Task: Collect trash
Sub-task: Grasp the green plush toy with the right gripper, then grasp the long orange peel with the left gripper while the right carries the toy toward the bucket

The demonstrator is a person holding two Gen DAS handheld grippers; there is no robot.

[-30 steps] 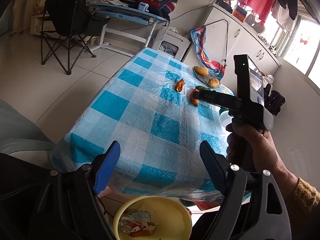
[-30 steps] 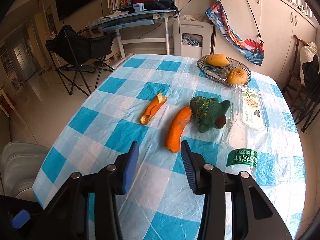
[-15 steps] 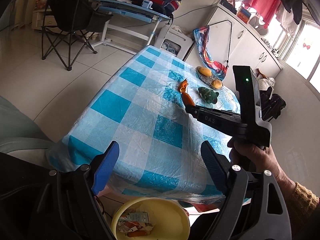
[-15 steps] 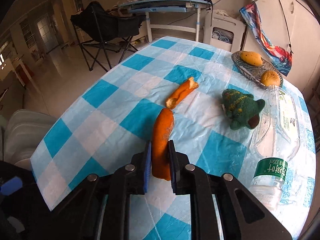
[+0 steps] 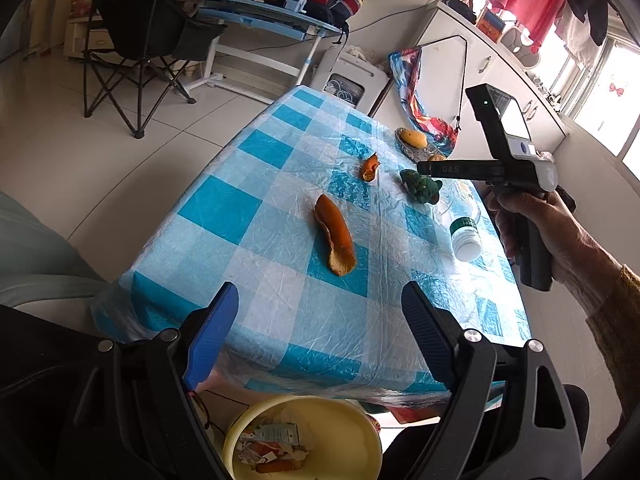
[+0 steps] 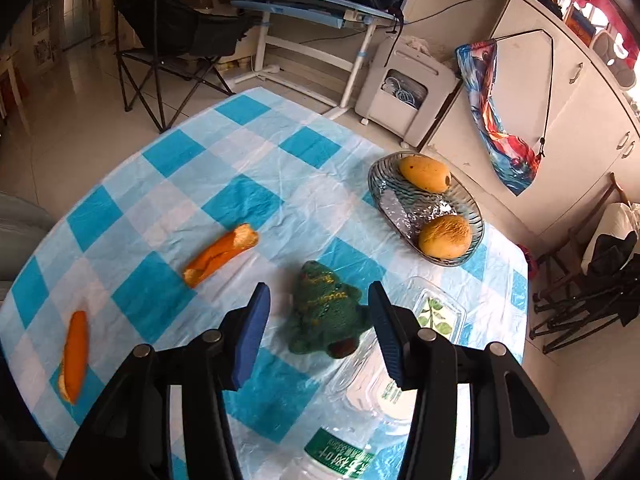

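A long orange peel (image 5: 336, 236) lies loose on the blue-checked tablecloth (image 5: 256, 208) and also shows as the peel (image 6: 74, 356) at the left of the right wrist view. A shorter peel (image 6: 222, 252) lies farther back. My right gripper (image 6: 320, 334) hovers over the table, its jaws opening. A green knitted tree toy (image 6: 324, 316) shows in the gap below, and no pad touches it. My left gripper (image 5: 320, 336) stands open and empty at the table's near edge, above a yellow bin (image 5: 360, 432) holding wrappers and scraps.
A clear plastic bottle (image 6: 360, 420) lies beside the toy on the right. A glass bowl (image 6: 384, 196) with two yellow fruits stands behind. A hand (image 5: 560, 232) holds the right gripper's handle. A folding chair (image 5: 136, 40) and a desk stand across the floor.
The right gripper shut on the long peel, carried it toward the table's near edge, let it go and swung back over the green toy. The left gripper barely moved.
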